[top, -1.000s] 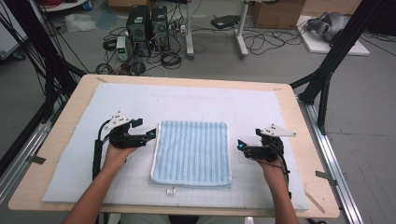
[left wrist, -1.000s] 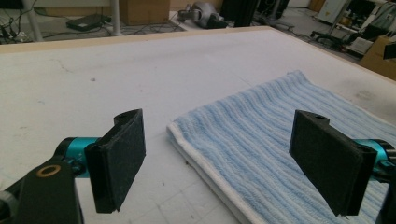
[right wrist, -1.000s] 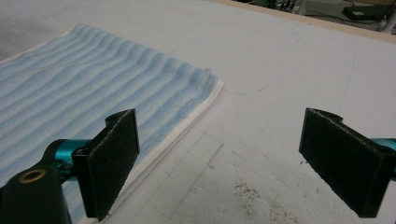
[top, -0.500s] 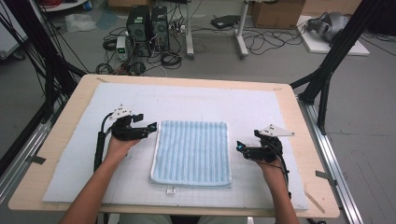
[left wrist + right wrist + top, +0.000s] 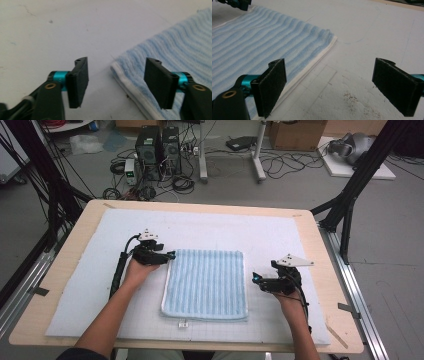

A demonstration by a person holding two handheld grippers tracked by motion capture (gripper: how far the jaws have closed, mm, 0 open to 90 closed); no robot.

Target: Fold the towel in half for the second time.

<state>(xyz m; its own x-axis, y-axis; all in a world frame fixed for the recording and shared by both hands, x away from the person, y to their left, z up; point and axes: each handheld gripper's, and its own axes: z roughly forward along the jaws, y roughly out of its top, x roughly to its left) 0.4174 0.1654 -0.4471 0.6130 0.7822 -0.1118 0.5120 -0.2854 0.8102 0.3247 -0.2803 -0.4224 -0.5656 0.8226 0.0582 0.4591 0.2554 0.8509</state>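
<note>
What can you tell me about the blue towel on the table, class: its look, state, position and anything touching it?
The towel is light blue ribbed terry cloth with a white hem, folded into a flat rectangle on the white mat. The left claw straddles its far-left corner, its jaws having just been closing, pads not yet pressing. The right claw waits open beside its right edge.

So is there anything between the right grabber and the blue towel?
No, just bare white mat. The right gripper view shows it between the right gripper and the towel's edge.
</note>
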